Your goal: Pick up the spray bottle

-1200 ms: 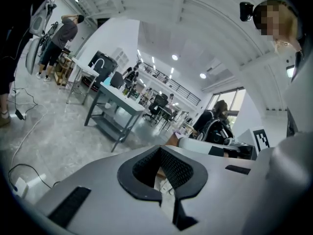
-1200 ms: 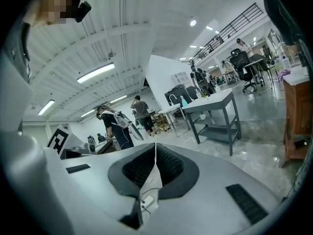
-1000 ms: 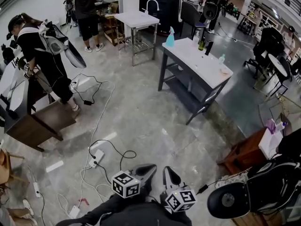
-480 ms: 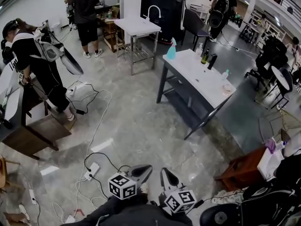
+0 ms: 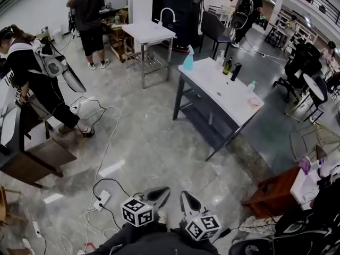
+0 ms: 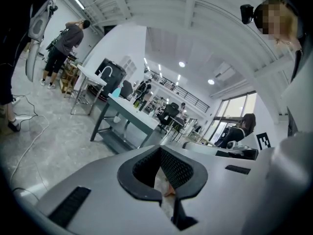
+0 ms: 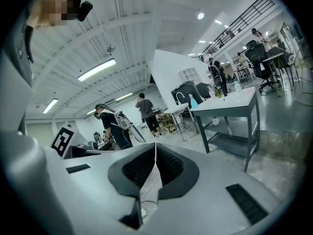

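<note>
Left claw (image 5: pixel 157 193) and right claw (image 5: pixel 187 200) both clenched, empty. Spray bottle (image 5: pixel 188 58) upright at far corner of worktop (image 5: pixel 219 85), well apart. Best to close in first, then open one claw squarely around the body.

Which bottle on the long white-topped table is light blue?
The spray bottle, alone at the table's far corner; the other bottles are white, dark or clear.

Grey table (image 5: pixel 220 86) with spray bottle (image 5: pixel 188 59) now nearer, lower in view, wooden desk (image 5: pixel 37 155) shifted left
</note>
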Tool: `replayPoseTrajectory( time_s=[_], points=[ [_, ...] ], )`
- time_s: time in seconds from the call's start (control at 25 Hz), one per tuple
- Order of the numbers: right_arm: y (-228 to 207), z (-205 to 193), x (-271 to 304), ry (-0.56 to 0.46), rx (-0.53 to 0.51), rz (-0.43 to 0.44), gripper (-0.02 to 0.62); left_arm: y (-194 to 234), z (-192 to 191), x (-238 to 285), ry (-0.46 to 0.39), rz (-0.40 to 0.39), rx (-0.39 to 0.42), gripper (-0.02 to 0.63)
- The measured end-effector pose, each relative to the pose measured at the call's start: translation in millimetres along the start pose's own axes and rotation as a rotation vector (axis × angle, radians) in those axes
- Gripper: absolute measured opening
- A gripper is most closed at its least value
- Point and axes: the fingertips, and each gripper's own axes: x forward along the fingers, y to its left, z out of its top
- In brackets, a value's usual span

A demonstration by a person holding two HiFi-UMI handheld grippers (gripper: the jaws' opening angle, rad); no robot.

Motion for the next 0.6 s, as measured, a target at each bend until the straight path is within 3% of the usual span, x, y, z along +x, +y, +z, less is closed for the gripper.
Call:
replayPoseTrajectory(
  time_s=[0.6],
  points=[
    [10.4,-3.4,14.9,0.047,-0.041,0.071,0.012,13.3,-3.6,-25.5,-0.049,0.088,-0.031,0.006]
  ],
)
